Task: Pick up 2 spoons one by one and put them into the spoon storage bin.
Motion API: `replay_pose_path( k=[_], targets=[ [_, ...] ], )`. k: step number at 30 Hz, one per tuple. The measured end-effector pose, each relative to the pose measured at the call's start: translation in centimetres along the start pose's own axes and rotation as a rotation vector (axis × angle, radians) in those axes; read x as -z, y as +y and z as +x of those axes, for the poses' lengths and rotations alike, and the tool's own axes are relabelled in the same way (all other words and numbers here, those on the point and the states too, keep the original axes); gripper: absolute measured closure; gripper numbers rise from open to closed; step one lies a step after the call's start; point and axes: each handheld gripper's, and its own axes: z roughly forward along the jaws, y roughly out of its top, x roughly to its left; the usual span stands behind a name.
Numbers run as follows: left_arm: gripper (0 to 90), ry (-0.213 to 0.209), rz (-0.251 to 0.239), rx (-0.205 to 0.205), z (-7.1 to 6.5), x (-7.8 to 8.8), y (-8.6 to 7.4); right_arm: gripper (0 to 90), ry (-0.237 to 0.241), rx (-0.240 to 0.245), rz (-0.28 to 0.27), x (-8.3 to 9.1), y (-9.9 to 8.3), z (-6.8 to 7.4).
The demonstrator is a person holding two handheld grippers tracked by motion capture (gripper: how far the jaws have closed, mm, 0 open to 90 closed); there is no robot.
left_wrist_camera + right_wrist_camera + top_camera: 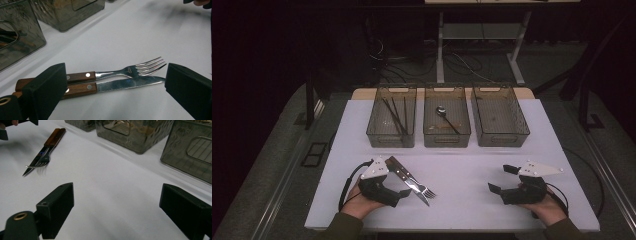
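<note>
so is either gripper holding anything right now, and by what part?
Nothing is held. The left gripper stands open around the fork and knife lying on the table, pads off them. The right gripper is open over bare table.

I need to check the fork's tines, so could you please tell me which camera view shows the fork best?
The left gripper view: the fork lies close and sharp beside the knife, tines distinct. The high view shows it small near the left gripper; the right gripper view shows it distant, overlapping the knife.
</note>
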Motion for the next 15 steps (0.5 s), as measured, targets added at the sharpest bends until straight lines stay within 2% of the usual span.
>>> replay_pose_path(
  k=[2,7,12,15],
  targets=[
    [8.8,0.006,0.001,0.009,0.2,0.1,0.2,12.0,-0.001,-0.009,0.000,-0.2,0.0,-0.2],
    [20.4,0.029,0.008,-0.002,1.0,0.1,0.6,12.0,-0.010,-0.013,0.021,-0.6,-0.1,-0.5],
    [36.4,0.061,0.036,-0.015,2.0,-0.5,1.2,12.0,-0.013,-0.015,0.020,-0.6,-0.1,-0.5],
    [49.0,0.058,0.051,-0.021,2.5,-0.9,1.4,12.0,-0.012,-0.016,0.020,-0.6,-0.1,-0.5]
  ],
)
